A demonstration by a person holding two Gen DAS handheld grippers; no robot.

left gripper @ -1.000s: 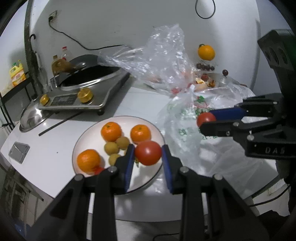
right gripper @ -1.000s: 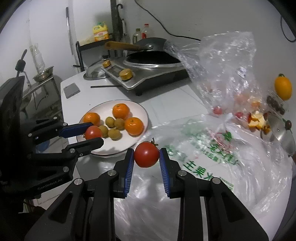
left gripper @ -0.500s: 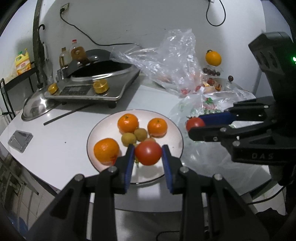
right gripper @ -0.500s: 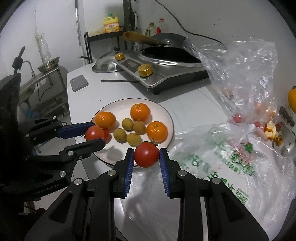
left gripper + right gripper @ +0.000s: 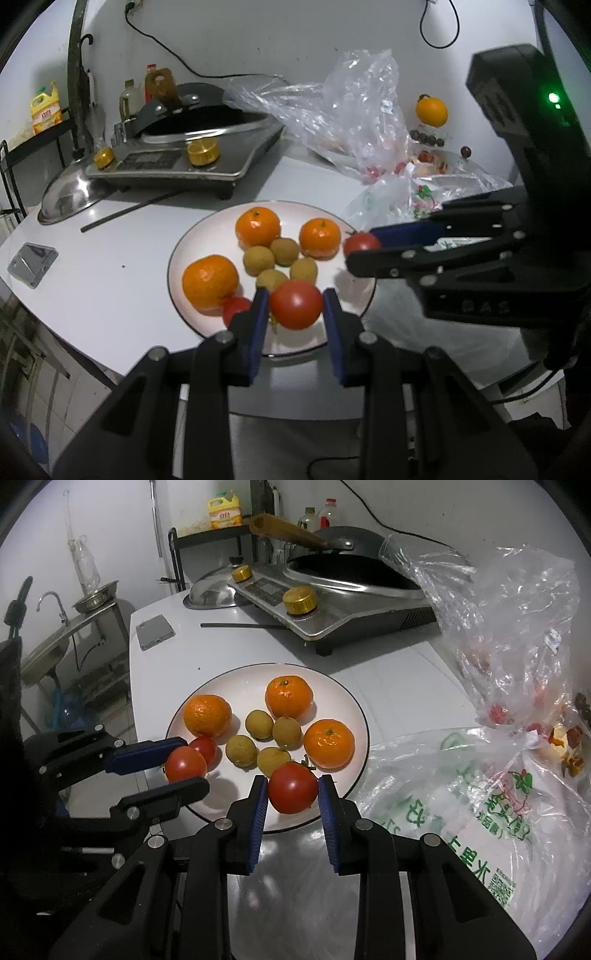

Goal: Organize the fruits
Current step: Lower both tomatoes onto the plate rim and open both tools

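A white plate (image 5: 207,236) (image 5: 240,681) on the white table carries three oranges (image 5: 257,226) (image 5: 289,696), several small yellow-green fruits (image 5: 258,260) (image 5: 259,723) and a small red tomato (image 5: 236,308) (image 5: 204,746). My left gripper (image 5: 295,304) (image 5: 177,766) is shut on a red tomato (image 5: 295,303) (image 5: 185,763) above the plate's near rim. My right gripper (image 5: 291,794) (image 5: 360,247) is shut on another red tomato (image 5: 292,788) (image 5: 361,243) over the plate's right side. Both hover above the plate, their fingers apart from each other.
An induction cooker (image 5: 184,158) with a wok stands behind the plate, a steel lid (image 5: 70,195) and a black rod (image 5: 136,212) beside it. Plastic bags (image 5: 480,794) with fruit lie to the right. A phone (image 5: 154,631) lies near the table's left edge.
Both grippers moved toward the plate and lower, each keeping its tomato. The right one came from over the plastic bag to above the plate's right rim.
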